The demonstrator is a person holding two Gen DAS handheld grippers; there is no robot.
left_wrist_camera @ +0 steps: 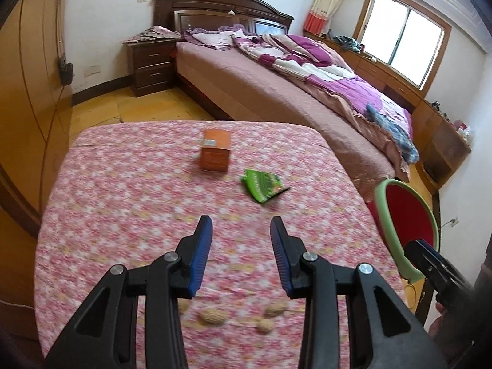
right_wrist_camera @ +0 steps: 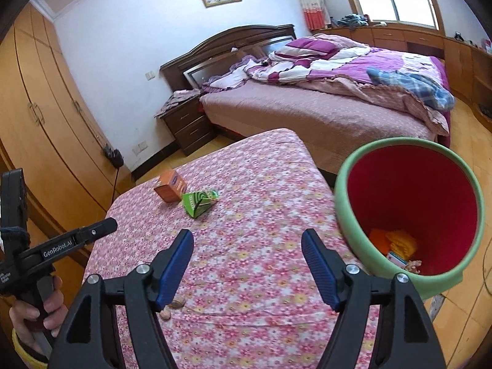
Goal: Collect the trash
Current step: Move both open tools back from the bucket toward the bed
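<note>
A table under a pink flowered cloth (left_wrist_camera: pixel 123 215) (right_wrist_camera: pixel 264 178) carries an orange box (left_wrist_camera: pixel 216 150) (right_wrist_camera: pixel 170 185) and a crumpled green wrapper (left_wrist_camera: pixel 263 185) (right_wrist_camera: pixel 198 202) at its far side. Several peanuts (left_wrist_camera: pixel 212 317) (right_wrist_camera: pixel 176 303) lie near its front edge. My left gripper (left_wrist_camera: pixel 241 220) hovers open over the middle of the cloth, above the peanuts, with nothing between its blue pads. My right gripper (right_wrist_camera: pixel 247 233) is open and empty too, over the table's right part. A green-rimmed red bin (left_wrist_camera: pixel 396 215) (right_wrist_camera: pixel 341 184) stands beside the table's right edge, with some scraps at its bottom.
A bed (left_wrist_camera: pixel 261 86) with purple bedding stands beyond the table, with a dark nightstand (left_wrist_camera: pixel 152 67) to its left. A wooden wardrobe (right_wrist_camera: pixel 40 107) lines the left wall. Low cabinets (left_wrist_camera: pixel 399 83) run under the window. A hand (right_wrist_camera: pixel 27 316) grips the left gripper's handle.
</note>
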